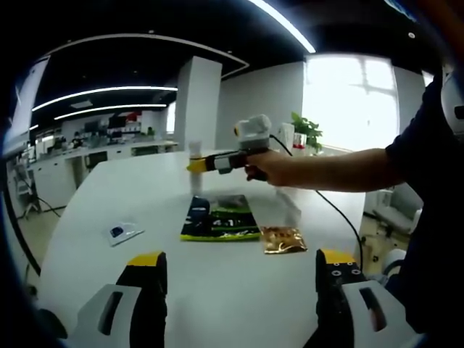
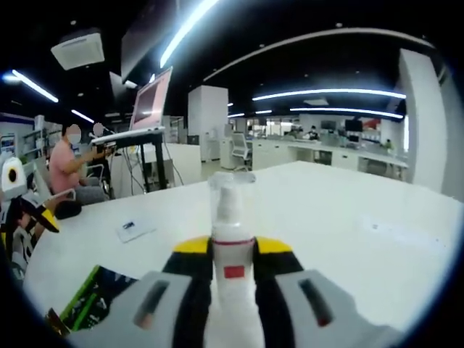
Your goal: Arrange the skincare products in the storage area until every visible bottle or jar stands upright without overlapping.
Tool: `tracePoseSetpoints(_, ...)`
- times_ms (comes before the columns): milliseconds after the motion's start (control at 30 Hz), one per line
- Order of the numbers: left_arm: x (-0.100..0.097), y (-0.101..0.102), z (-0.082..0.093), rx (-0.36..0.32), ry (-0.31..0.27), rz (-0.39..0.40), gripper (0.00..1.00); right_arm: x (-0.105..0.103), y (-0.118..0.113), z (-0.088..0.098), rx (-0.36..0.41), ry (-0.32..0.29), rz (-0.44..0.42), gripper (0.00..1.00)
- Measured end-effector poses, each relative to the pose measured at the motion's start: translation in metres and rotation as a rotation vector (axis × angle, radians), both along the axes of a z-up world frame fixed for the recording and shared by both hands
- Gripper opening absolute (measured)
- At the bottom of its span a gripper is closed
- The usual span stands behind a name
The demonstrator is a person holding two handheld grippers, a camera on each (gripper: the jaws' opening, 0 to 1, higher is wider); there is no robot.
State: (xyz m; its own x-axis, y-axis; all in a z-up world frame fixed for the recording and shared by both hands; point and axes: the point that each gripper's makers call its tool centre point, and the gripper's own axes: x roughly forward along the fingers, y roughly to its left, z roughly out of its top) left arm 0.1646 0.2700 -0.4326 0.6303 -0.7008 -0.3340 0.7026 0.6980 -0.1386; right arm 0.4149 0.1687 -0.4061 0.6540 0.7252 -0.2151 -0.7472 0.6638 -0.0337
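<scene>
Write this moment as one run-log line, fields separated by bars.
right claw: shut on white spray bottle with clear cap, raised | left claw: open, empty | white table: green-black packet, gold packet

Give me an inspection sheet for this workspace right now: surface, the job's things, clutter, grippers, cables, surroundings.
Surface: white table, mostly bare.
Job's things: one white spray bottle with a clear cap, held upright above the table.
Clutter: dark green packet lying flat, gold foil packet at its corner, small clear sachet apart from both.
Grippers: left gripper open, nothing between its jaws; right gripper shut on the spray bottle.
Cables: black cable running from the right gripper across the table toward the person.
Surroundings: open office with ceiling light strips, white pillar, potted plant by a bright window, seated person at a desk.
</scene>
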Motion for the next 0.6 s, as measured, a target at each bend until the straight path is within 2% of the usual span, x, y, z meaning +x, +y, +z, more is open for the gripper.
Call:
tracePoseSetpoints(233, -0.001, 0.001, 0.001, -0.003, -0.002, 0.002, 0.85, -0.002, 0.002, 0.007, 0.011, -0.011, 0.012, 0.21)
tracePoseSetpoints(600, -0.004, -0.001, 0.001, -0.004, -0.004, -0.002, 0.85, -0.016, 0.005, 0.032, 0.028, -0.043, 0.017, 0.21)
